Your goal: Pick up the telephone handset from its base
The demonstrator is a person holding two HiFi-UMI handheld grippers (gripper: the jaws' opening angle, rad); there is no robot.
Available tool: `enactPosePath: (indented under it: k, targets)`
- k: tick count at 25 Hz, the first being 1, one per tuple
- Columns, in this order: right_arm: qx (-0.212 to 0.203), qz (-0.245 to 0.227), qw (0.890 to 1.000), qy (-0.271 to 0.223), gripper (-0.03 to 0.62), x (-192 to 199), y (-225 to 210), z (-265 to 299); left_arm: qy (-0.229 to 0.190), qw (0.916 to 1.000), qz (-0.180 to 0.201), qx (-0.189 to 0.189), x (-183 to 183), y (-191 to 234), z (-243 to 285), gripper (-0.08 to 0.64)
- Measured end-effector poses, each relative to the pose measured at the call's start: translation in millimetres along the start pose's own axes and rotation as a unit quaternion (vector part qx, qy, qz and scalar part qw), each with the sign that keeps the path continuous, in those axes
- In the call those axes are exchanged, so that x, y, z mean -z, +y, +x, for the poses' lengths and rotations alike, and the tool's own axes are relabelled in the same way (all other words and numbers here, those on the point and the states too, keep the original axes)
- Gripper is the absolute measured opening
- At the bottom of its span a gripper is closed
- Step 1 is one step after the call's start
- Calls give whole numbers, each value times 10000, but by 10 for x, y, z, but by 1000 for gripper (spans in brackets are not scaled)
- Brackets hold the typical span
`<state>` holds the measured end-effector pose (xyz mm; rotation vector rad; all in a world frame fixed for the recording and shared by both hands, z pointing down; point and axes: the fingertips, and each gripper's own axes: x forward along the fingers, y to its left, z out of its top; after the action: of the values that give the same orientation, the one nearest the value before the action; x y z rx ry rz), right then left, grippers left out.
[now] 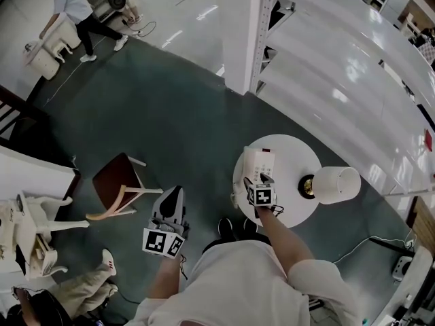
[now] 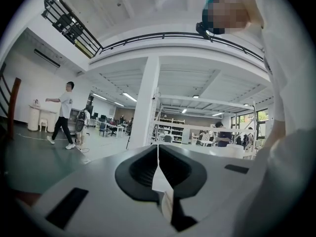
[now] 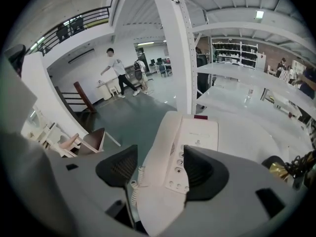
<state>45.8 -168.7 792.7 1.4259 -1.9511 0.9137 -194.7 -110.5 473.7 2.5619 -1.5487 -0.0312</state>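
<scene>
A white telephone [image 1: 261,161] sits on a small round white table [image 1: 296,147]. In the right gripper view its handset [image 3: 159,154] rests on the left side of the base [image 3: 202,132], with a coiled cord [image 3: 134,187] at the near end. My right gripper [image 3: 160,174] is open. Its two dark pads straddle the handset's near half: the left pad stands clear of it, the right pad is close against the keypad side. My left gripper [image 1: 174,194] hangs over the floor left of the table, shut and empty, and points into the room [image 2: 158,154].
A brass lamp with a white shade [image 1: 333,184] stands on the table right of the phone. White shelving [image 1: 340,66] and a column [image 1: 241,32] rise behind. A brown chair [image 1: 117,182] stands on the floor to the left. A person [image 1: 75,12] walks far off.
</scene>
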Motion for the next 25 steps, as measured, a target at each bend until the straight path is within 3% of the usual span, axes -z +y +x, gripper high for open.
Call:
enactPosePath:
  k: [25]
  targets:
    - [318,-39,9974,644,291,8,-78,631,296,9989,-41,-348,148,276,36,23]
